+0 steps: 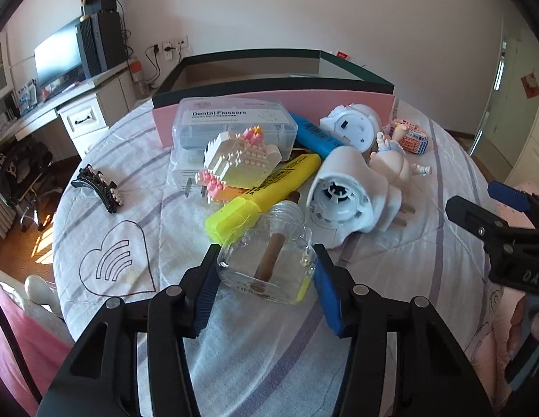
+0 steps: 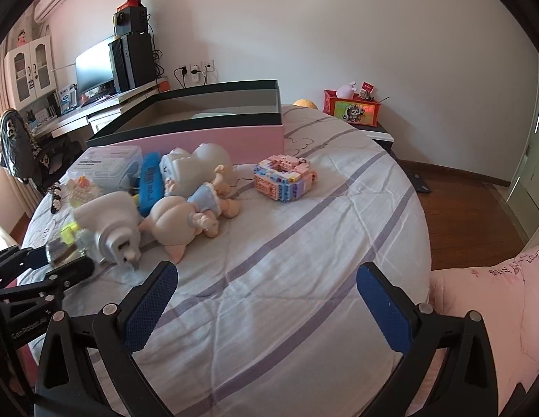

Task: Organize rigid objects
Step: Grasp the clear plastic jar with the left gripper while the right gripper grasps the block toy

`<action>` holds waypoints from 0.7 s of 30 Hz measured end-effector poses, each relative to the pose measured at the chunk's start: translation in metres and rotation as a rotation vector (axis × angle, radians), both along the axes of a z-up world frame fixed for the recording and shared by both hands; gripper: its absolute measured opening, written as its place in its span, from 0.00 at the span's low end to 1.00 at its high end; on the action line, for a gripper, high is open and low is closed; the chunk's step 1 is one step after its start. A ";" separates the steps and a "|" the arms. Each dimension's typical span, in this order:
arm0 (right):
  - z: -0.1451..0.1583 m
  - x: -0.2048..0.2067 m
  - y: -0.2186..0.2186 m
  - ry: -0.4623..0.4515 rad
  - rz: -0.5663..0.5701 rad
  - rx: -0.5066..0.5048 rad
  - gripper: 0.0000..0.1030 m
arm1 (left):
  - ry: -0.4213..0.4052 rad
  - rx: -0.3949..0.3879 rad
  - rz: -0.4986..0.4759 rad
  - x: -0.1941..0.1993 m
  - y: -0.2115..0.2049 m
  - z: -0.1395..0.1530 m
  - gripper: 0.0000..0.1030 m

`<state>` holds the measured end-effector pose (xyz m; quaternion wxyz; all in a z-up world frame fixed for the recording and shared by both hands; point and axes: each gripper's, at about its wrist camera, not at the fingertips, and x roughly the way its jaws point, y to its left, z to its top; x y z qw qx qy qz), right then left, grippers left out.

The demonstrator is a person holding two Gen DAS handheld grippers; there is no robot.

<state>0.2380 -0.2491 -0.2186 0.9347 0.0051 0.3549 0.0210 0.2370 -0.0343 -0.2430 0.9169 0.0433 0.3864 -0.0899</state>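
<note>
1. Glass bottle [image 1: 269,260] with a brown stick inside lies on its side on the bed [image 1: 234,347], between the blue pads of my left claw [image 1: 266,278], which sit against its sides in a narrow grip.
2. Slip is my worry: smooth glass held near its base could twist out when lifted.
3. Just beyond, the yellow highlighter [image 1: 266,191] touches the bottle's neck and may drag along.
4. My right claw [image 2: 266,295] hangs wide and empty.
5. Farthest, the pink box [image 1: 269,80] waits open.
</note>
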 end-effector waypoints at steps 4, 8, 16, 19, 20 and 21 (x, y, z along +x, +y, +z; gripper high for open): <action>-0.002 0.030 -0.016 0.023 -0.031 -0.031 1.00 | -0.012 0.010 -0.019 -0.010 0.006 0.009 0.51; -0.004 0.065 -0.020 0.064 -0.008 -0.029 1.00 | -0.046 -0.006 0.007 -0.014 0.021 0.024 0.51; -0.003 0.123 -0.014 0.147 0.072 -0.011 0.98 | -0.078 -0.022 0.041 0.003 0.030 0.045 0.51; -0.012 0.133 -0.011 0.184 0.089 -0.006 0.70 | -0.090 -0.024 0.040 0.007 0.030 0.051 0.51; -0.011 0.131 -0.012 0.176 0.088 -0.004 0.64 | -0.092 -0.021 0.045 0.008 0.030 0.052 0.51; -0.010 0.129 -0.013 0.169 0.095 0.007 0.61 | -0.093 -0.020 0.046 0.010 0.031 0.053 0.51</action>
